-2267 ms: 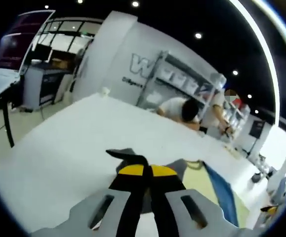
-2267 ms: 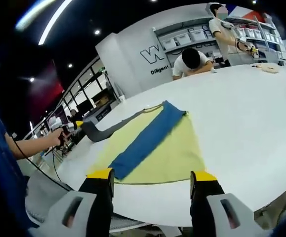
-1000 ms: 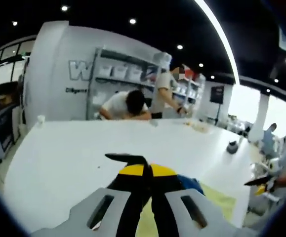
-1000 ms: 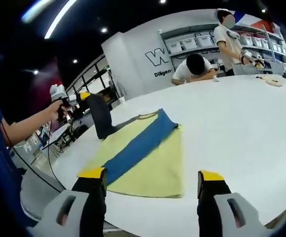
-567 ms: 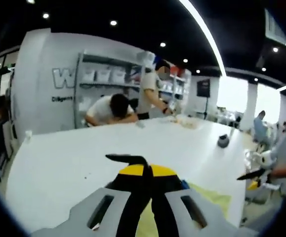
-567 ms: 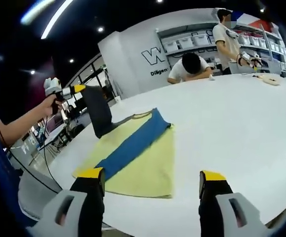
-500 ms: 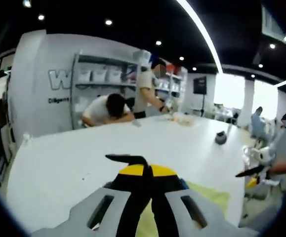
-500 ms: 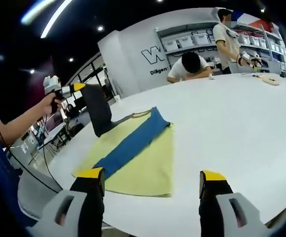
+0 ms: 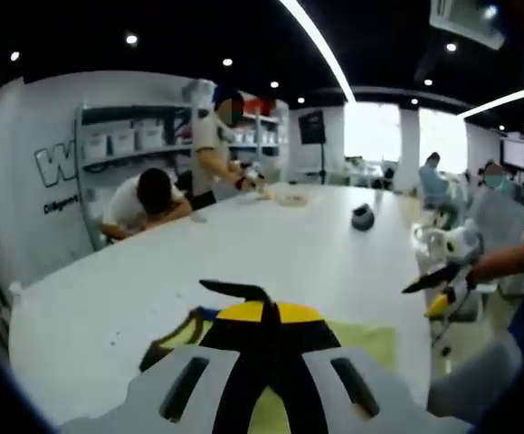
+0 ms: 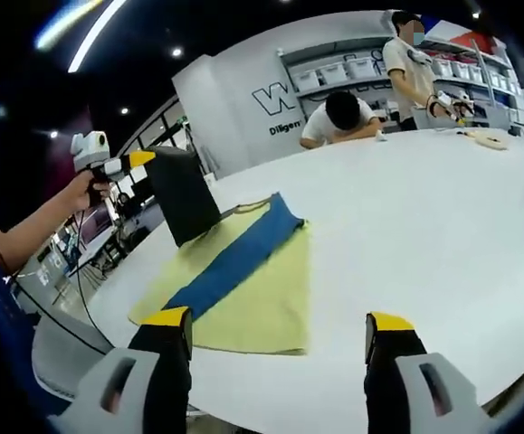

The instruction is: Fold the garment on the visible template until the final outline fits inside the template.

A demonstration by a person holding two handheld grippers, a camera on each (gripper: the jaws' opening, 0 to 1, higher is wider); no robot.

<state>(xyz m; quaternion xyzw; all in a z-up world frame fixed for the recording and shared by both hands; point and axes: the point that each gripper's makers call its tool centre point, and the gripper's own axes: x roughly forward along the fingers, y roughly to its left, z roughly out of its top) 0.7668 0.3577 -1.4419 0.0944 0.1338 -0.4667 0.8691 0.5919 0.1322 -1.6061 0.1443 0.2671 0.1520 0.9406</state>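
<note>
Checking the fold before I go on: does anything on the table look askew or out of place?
The garment is mid-fold: its dark grey part is lifted off the white table, pinched in the left gripper. The rest lies flat.

A large white table [image 10: 443, 217] with a rounded edge spreads across both views. Behind it stands a pale wall [image 10: 243, 99] bearing big grey lettering, of which a "W" and a smaller line beneath are legible. Beside the lettering, metal shelving [image 10: 352, 68] holds rows of white bins. The ceiling [image 9: 153, 27] is dark, dotted with small round spotlights and crossed by a long bright light strip [image 9: 320, 45]. In the left gripper view, bright windows [image 9: 379, 131] glow at the far end of the room. One person leans head-down over the table's far edge [image 10: 338, 113], another stands beside the shelving [image 10: 406, 63], and others sit farther off by the windows [image 9: 433, 176].
</note>
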